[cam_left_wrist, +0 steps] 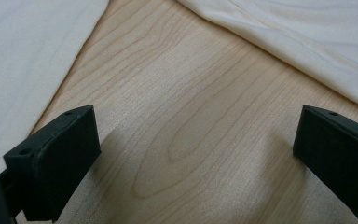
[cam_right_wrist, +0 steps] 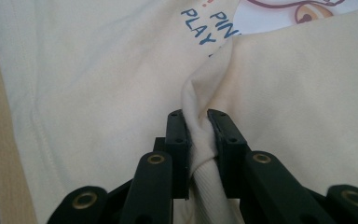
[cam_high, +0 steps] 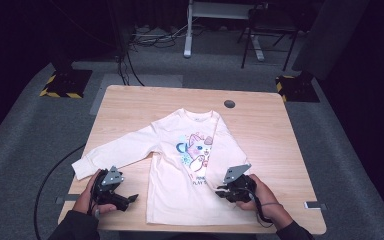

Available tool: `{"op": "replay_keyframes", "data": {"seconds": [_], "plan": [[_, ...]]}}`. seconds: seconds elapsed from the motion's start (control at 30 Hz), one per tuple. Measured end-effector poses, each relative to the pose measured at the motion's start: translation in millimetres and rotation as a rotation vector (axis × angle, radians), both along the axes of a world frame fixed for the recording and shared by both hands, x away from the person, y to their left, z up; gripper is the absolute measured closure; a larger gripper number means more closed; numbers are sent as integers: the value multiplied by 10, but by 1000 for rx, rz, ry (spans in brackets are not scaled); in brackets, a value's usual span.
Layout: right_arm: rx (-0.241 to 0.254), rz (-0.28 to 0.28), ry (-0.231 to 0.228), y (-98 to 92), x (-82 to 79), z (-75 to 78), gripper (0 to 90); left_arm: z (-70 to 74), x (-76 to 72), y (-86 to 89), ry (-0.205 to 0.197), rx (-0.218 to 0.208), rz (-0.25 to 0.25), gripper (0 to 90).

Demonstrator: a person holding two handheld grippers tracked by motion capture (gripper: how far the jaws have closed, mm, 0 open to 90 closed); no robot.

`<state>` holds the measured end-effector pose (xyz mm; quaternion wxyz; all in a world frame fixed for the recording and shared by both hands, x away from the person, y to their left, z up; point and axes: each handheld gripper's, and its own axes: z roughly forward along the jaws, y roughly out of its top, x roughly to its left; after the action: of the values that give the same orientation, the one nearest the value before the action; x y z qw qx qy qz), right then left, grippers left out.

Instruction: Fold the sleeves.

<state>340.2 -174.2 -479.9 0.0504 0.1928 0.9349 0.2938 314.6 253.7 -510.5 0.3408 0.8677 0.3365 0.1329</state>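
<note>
Right gripper view: our right claw (cam_right_wrist: 198, 122) is pinching the shirt's (cam_right_wrist: 98, 84) folded cuff. Beside the shirt, our left claw (cam_left_wrist: 191, 154) is gaping wide over bare counter (cam_left_wrist: 191, 93).

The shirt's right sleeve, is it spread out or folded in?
Folded in: the sleeve lies across the shirt, its cuff pinched in the right tongs.

A light wooden table (cam_high: 260, 130) with rounded corners stands on grey carpet (cam_high: 20, 135). Near its far edge, toward one o'clock from the middle, a small round dark grommet (cam_high: 229, 104) sits in the top. Off the far left corner, at about ten o'clock, stands a black base with yellow-and-black hazard stripes (cam_high: 62, 84); a second striped base (cam_high: 294, 85) stands off the far right corner at two o'clock. Straight ahead at twelve o'clock, a white frame leg (cam_high: 188, 35) and a dark stand (cam_high: 267, 42) rise from the floor, with loose cables (cam_high: 150, 37) lying left of them.
</note>
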Motion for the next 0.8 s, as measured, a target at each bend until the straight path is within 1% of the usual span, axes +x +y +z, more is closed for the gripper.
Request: {"op": "replay_keyframes", "data": {"seconds": [0.07, 0.13, 0.2, 0.27, 0.3, 0.33, 0.37, 0.4, 0.43, 0.47, 0.5, 0.53, 0.6, 0.63, 0.67, 0.7, 0.73, 0.77, 0.8], "plan": [[1, -19, -3, -9, 37, -1, 786, 0, 0, -2, 2, -1, 2, 5], [-1, -26, -9, -16, 68, -2, 786, 0, 0, -2, 3, -1, 2, 4], [3, -42, -10, -19, 79, -5, 784, 0, 0, -3, 3, -1, 3, 4], [3, -44, -14, -18, 76, -5, 782, 0, 0, -2, 3, -1, 2, 5], [0, -43, -25, -19, 61, -2, 753, 0, 0, -3, 2, -1, 3, 5], [6, -43, -25, -26, 54, -1, 726, 0, 0, -2, 3, -1, 2, 4], [6, -43, -25, -26, 54, -1, 726, 0, 0, -2, 3, -1, 2, 4], [25, -35, 1, -46, 20, 15, 668, 0, 0, -2, 3, -1, 2, 4], [25, -35, 1, -46, 20, 15, 668, 0, 0, -2, 3, -1, 3, 4], [52, -43, -2, -70, -40, 81, 624, 0, 1, -2, 3, -1, 2, 4], [70, -41, 1, -84, -71, 121, 589, 1, 2, -2, 4, 0, 2, 4], [83, -42, 4, -92, -108, 164, 535, 1, 2, -2, 4, 0, 2, 4], [117, -28, 23, -96, -173, 227, 515, 1, 2, -3, 3, 0, 2, 4], [126, -14, 27, -86, -208, 250, 502, 1, 2, -3, 3, 0, 2, 4], [145, 9, 46, -68, -245, 271, 479, 1, 2, -3, 3, 0, 2, 4], [145, 9, 46, -68, -245, 271, 479, 1, 2, -3, 3, 0, 2, 4], [170, 51, 68, -20, -319, 308, 458, 1, 2, -3, 3, -1, 2, 4], [162, 68, 52, 8, -356, 329, 424, 1, 2, -3, 3, -1, 3, 4], [157, 77, 41, 28, -381, 351, 413, 1, 2, -3, 3, 0, 2, 4]]}}
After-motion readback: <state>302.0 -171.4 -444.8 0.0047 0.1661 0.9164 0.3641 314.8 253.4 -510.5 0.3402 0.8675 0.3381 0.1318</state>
